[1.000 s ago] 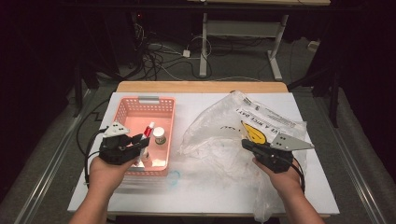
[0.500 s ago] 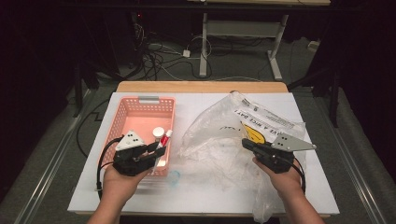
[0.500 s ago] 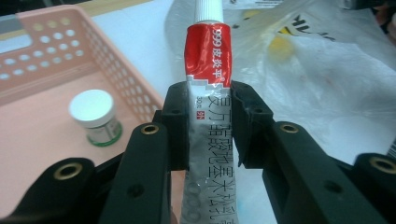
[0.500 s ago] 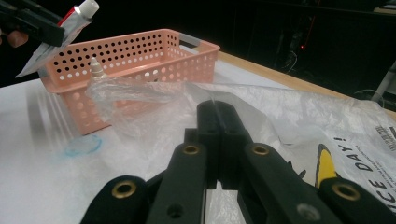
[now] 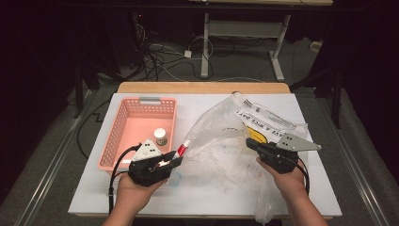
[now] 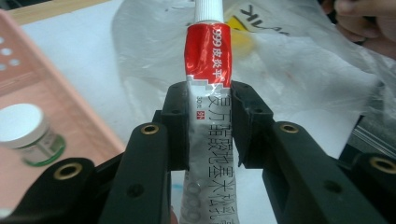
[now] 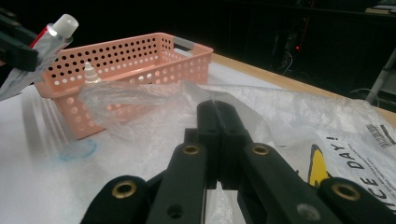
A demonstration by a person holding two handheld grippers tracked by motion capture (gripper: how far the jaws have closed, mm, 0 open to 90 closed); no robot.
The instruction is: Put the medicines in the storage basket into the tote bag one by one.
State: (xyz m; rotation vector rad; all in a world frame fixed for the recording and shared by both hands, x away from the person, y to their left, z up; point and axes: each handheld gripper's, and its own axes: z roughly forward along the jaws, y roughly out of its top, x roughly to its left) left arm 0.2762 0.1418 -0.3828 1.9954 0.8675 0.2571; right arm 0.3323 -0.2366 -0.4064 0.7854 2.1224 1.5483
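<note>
The left gripper (image 5: 175, 161) pinches a red-and-silver ointment tube (image 6: 208, 93) between its fingers, cap pointing away toward the clear plastic bag (image 5: 235, 146). The tube hangs above the counter (image 5: 207, 101), just off the pink basket (image 5: 123, 129) at its four o'clock corner and at about nine o'clock from the bag. The right gripper (image 5: 249, 142) has its fingers pressed together on a fold of the bag's film, apparently holding it up at the near edge.

I'd judge the work roughly midway: the tube is out of the basket but not yet in the bag, and a small white-capped jar (image 5: 161, 136) remains inside the basket. Whether the bag's mouth gapes toward the tube is hard to tell through the crumpled film. The tube's lower end is cut off behind the fingers.
</note>
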